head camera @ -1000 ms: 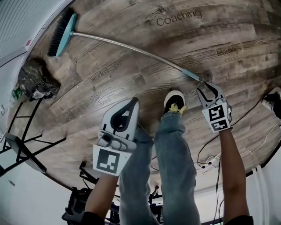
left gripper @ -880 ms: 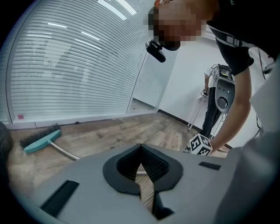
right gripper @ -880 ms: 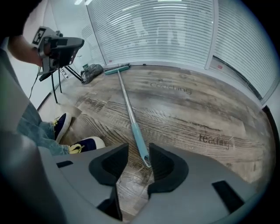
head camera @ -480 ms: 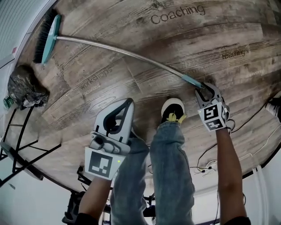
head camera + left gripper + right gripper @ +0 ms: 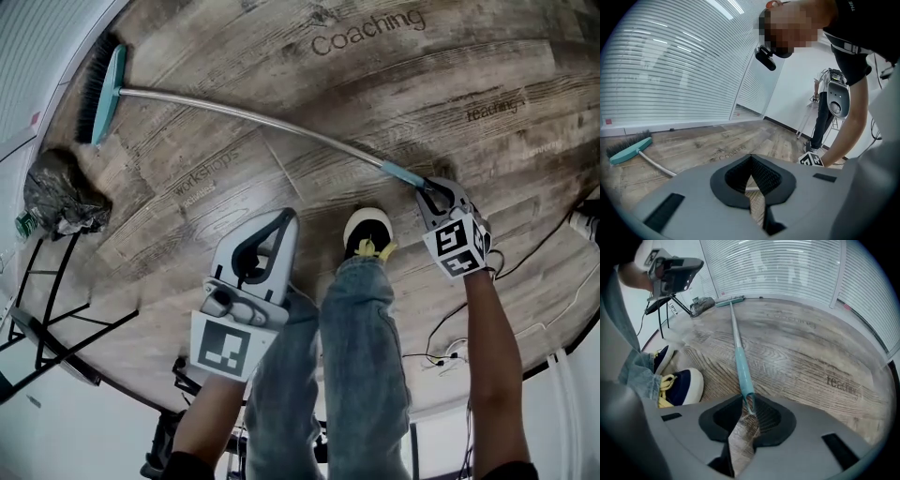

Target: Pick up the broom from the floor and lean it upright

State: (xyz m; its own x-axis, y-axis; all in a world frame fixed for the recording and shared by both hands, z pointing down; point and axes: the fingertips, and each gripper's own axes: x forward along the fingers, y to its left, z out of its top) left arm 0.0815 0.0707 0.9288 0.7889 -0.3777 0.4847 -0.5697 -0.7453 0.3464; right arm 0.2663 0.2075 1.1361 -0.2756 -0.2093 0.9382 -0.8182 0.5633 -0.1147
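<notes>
The broom (image 5: 253,117) lies flat on the wooden floor (image 5: 422,84), with its brush head at far left. The right gripper (image 5: 428,187) has just been closing its fingers, which pinch the handle's teal tip. The left gripper (image 5: 284,220) has its fingers together, holding nothing.

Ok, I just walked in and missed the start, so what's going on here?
A person is bending over a broom that lies flat on the wood floor, with its brush head toward the blinds. The right gripper is down at the teal handle end, and its fingers have just been closing onto it. The broom is not yet lifted. The left gripper hangs near the person's leg, fingers shut and empty.
</notes>
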